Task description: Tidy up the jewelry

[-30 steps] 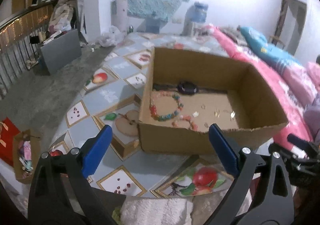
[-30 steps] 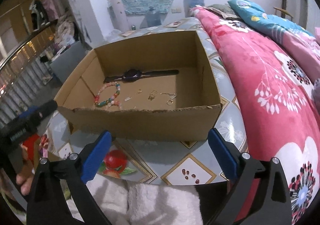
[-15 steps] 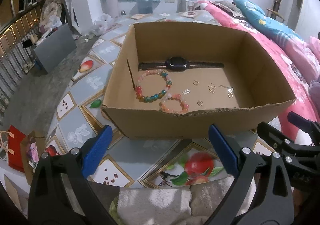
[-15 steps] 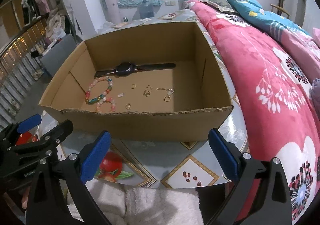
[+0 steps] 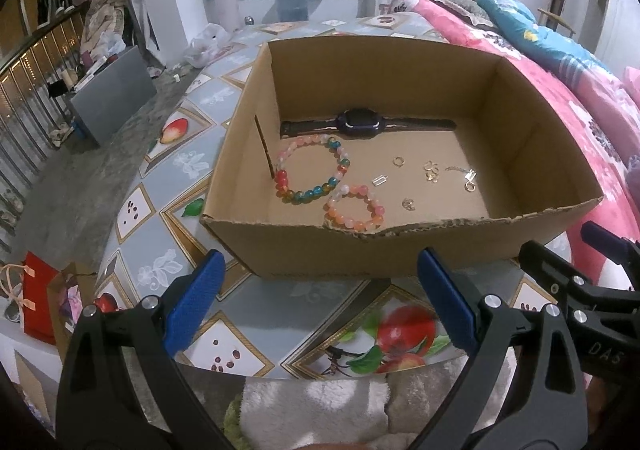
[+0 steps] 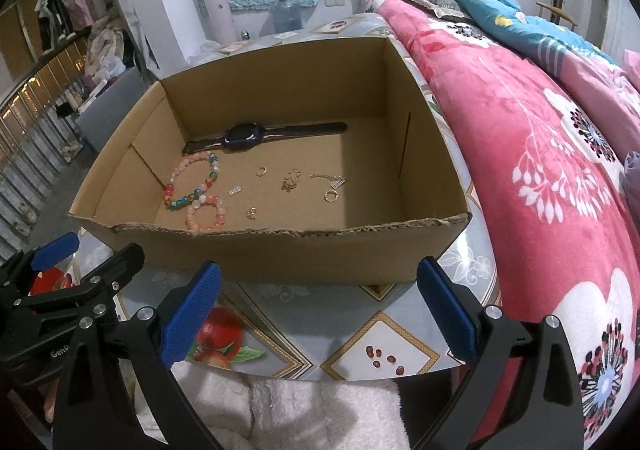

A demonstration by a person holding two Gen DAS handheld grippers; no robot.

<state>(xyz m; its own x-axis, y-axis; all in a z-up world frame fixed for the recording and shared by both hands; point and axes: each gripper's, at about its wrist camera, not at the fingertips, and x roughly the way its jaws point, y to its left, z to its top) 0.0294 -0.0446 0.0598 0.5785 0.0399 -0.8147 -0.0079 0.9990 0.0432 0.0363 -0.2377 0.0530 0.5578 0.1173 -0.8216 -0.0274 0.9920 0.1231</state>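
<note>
An open cardboard box (image 5: 304,254) (image 6: 304,254) stands on the tiled table. Inside lie a black watch (image 5: 360,123) (image 6: 244,136), a multicoloured bead bracelet (image 5: 310,170) (image 6: 192,180), a smaller pink-orange bead bracelet (image 5: 354,210) (image 6: 206,212) and several small gold rings and charms (image 5: 432,172) (image 6: 292,180). My left gripper (image 5: 320,306) is open and empty, in front of the box's near wall. My right gripper (image 6: 320,310) is open and empty, also in front of the near wall. Each gripper shows at the other view's edge.
The table (image 5: 256,314) has a fruit-pattern cloth. A white towel (image 6: 288,414) lies at its near edge. A pink floral bedspread (image 6: 552,170) lies to the right of the box. A red gift bag (image 5: 38,298) and a grey box (image 5: 112,98) sit on the floor at left.
Both grippers have risen and tilted down, so more of the box's inside shows. The left gripper has swung right to face the box squarely. Both stay open.
</note>
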